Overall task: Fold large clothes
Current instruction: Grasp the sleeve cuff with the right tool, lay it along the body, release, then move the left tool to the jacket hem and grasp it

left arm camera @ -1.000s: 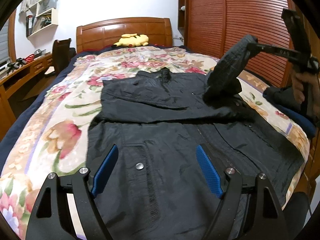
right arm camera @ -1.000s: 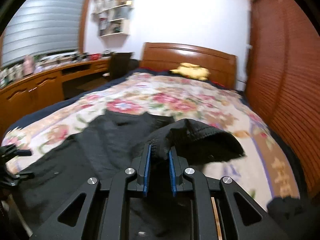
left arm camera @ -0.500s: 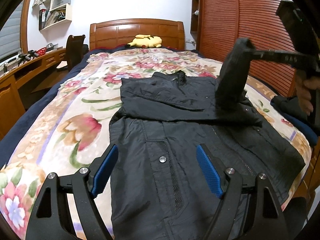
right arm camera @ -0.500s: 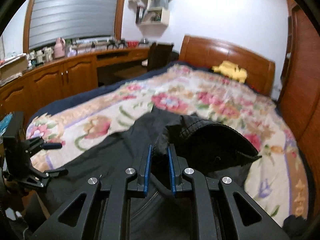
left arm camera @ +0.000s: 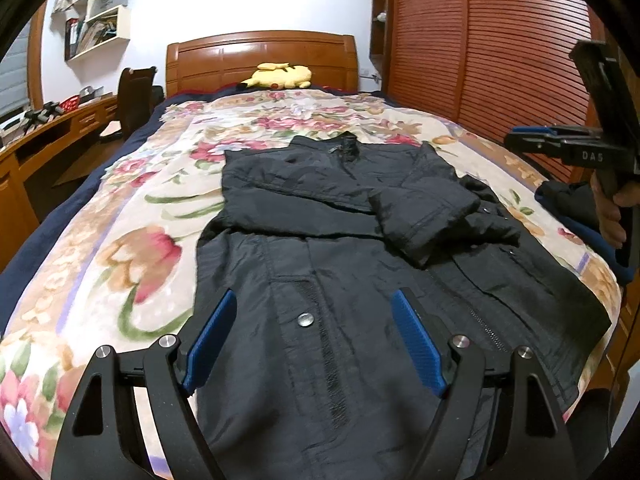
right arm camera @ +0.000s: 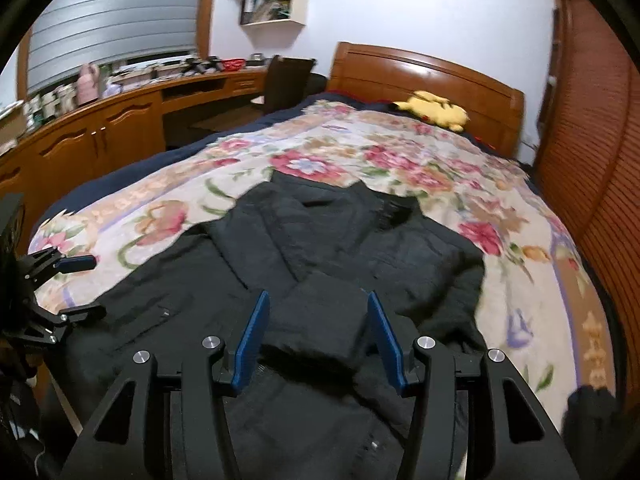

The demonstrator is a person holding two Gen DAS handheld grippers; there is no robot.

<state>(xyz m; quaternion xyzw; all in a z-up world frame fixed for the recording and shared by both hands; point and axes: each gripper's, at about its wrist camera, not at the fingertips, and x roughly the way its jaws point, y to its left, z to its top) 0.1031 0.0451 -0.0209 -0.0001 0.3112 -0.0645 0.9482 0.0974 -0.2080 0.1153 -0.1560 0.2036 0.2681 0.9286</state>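
Your right gripper (right arm camera: 316, 328) is opening off the sleeve (right arm camera: 320, 320) now lying across the jacket (left arm camera: 360, 280) on the bed (left arm camera: 120, 240), left gripper (left arm camera: 316, 344) open and empty; withdraw carelessly and 1 pad could drag that fold loose.

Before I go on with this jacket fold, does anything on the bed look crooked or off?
The right sleeve lies bunched and slanted across the black jacket, its cuff humped rather than flat, whereas the left sleeve is folded in neatly. Nothing looks damaged.
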